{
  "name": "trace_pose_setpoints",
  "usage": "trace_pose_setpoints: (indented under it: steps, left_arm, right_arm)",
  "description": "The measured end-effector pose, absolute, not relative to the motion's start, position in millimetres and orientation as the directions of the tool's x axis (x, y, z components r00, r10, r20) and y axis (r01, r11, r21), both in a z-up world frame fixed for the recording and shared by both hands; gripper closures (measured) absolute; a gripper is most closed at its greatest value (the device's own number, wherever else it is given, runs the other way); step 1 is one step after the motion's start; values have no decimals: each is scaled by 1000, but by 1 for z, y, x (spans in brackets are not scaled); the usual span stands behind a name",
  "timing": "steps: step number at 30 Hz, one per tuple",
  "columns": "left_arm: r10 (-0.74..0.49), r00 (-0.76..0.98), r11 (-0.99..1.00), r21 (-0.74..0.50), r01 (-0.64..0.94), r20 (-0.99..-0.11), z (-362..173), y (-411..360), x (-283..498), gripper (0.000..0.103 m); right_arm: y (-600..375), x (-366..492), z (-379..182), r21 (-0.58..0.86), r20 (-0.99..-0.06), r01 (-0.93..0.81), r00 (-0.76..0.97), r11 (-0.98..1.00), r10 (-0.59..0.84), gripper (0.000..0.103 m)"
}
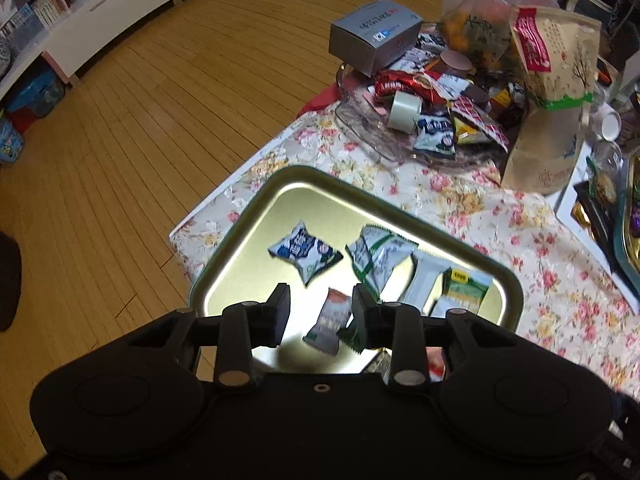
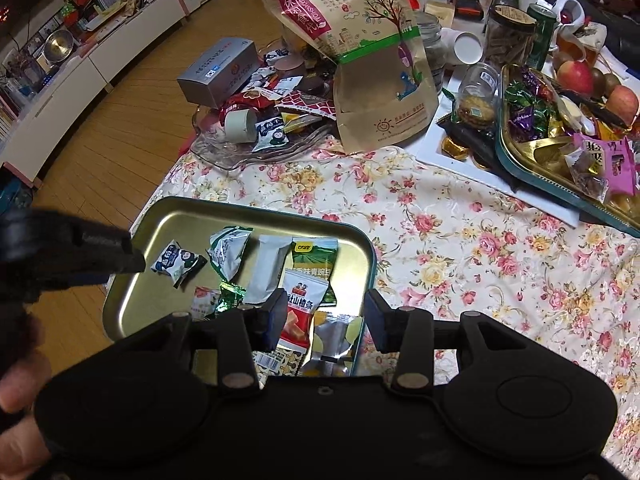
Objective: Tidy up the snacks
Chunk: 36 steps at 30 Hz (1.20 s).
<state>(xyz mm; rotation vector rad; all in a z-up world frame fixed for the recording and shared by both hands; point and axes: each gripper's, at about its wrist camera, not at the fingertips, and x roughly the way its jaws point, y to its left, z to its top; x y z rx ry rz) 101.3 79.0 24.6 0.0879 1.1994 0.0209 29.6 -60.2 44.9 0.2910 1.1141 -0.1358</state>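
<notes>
Floral cloth covers the bench (image 2: 440,248), with wooden floor (image 1: 120,140) beyond its edge at nine o'clock. On the cloth lies a gold tin tray (image 1: 256,216) (image 2: 168,220) with a dark green rim, holding the sorted snacks.

Left wrist view: my left claw (image 1: 321,310) hangs above the tray's near half, jaws parted by a moderate gap and holding nothing. I see a small striped packet (image 1: 329,322) lying on the tray in the gap between the fingers, and I cannot tell whether either finger touches it. At eleven o'clock from the claw lies a blue-and-white candy (image 1: 304,250); at one o'clock, a green-and-white packet (image 1: 378,258), then a white packet (image 1: 426,276) and a yellow-green packet (image 1: 464,288).

Right wrist view: my right claw (image 2: 323,316) hovers over the tray's near right corner, jaws wide apart and empty. Between its fingers a red-and-white packet (image 2: 302,304) lies on the tray. The left claw (image 2: 120,256) enters at nine o'clock, above the tray's left edge, just beside the blue-and-white candy (image 2: 178,264).

At twelve o'clock on the bench, a glass dish (image 2: 224,152) carries a heap of unsorted snacks, a tape roll (image 2: 240,124) and a grey box (image 2: 220,72). A tall paper pouch (image 2: 360,52) stands beside it. At two o'clock, a second tray (image 2: 532,176) holds wrapped sweets.
</notes>
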Motion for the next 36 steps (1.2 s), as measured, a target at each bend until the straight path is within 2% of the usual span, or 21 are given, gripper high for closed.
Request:
trace_pose_setpoints:
  steps: [15, 26, 36]
  left_arm:
    - [37, 391, 994, 73, 80, -920, 22, 88, 43, 60]
    - [-15, 398, 995, 24, 94, -917, 19, 98, 19, 60]
    - [-20, 412, 993, 31, 118, -911, 17, 97, 12, 60]
  right_arm:
    - [-53, 9, 35, 79, -905, 276, 423, 958, -47, 58]
    - [-49, -20, 38, 85, -902, 308, 427, 947, -58, 58]
    - [-42, -37, 27, 53, -903, 317, 420, 947, -90, 58]
